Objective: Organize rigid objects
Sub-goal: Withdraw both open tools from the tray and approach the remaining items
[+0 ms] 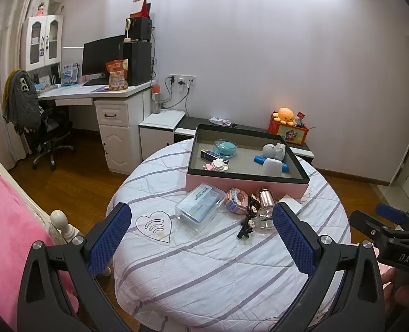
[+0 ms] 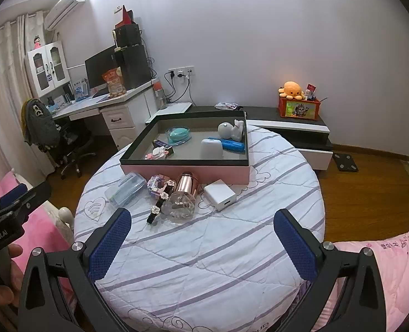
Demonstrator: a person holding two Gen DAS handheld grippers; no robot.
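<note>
Five loose rigid pieces on the quilted, striped round worktop (image 2: pixel 204 249), just in front of the pink-walled tray (image 2: pixel 185 173): one clear plastic case (image 2: pixel 125 189), one pastel block cube (image 2: pixel 157 184), one black flowered strap (image 2: pixel 160 202), one glass bottle (image 2: pixel 180 196) with a copper cap, one white square charger (image 2: pixel 220 196). Inside the grey-lined tray, roughly six smaller items. Left gripper (image 1: pixel 201 238) and right gripper (image 2: pixel 203 242) both spread wide, blue textured fingers (image 2: pixel 109 249) gripping nothing.
</note>
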